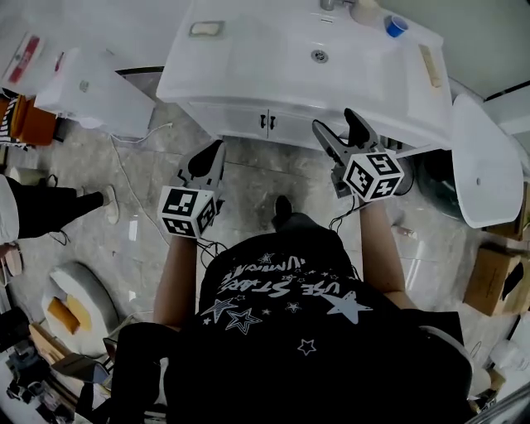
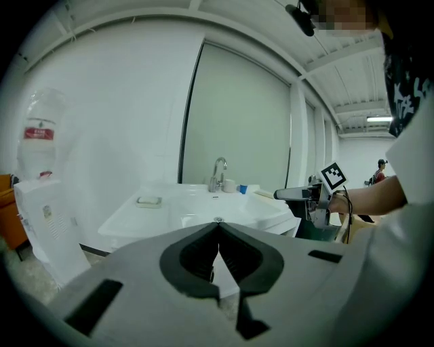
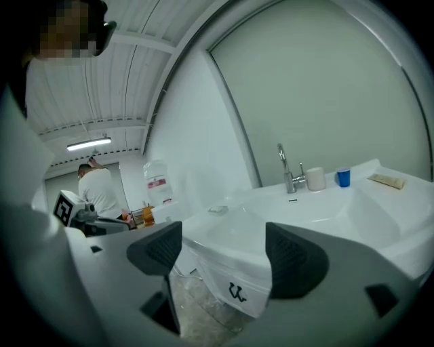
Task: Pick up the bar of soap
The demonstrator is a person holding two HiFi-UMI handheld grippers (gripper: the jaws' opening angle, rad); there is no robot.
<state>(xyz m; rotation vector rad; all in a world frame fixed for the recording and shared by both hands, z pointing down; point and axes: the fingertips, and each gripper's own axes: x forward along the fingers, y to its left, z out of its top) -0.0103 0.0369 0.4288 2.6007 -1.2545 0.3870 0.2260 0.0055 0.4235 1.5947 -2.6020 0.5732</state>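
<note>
Operator stands facing a white washbasin unit (image 1: 248, 58), w/ one gripper in each hand, both held short of the front edge and clear of it. Left gripper (image 1: 217, 147): jaws closed, pad tips meeting, nothing between them. It is level w/ the cabinet doors (image 1: 267, 121) under the basin. Right gripper (image 1: 335, 122): jaws wide apart, nothing between the pads, which frame only basin edge and floor in the right gripper view. It is just before the basin's front edge, to the right of centre. Task item: bar of soap (image 1: 206, 28) lies flat in a shallow dish (image 1: 192, 29) on the countertop's far left corner, well apart from both grippers and untouched. It sits on the opposite side of the bowl from the right gripper. Bowl drain (image 1: 320, 56) is approx. central. Chrome tap (image 1: 329, 4) is at the back edge, w/ a white cup (image 1: 364, 10) just beside it and a blue cup (image 1: 396, 26) next along to the right. A flat tan item (image 1: 429, 66) lies along the right rim; type can't be determined. A water dispenser w/ bottle (image 2: 41, 135) stands left of the unit. A second person's leg (image 1: 50, 207) is at the left edge of the head view.
</note>
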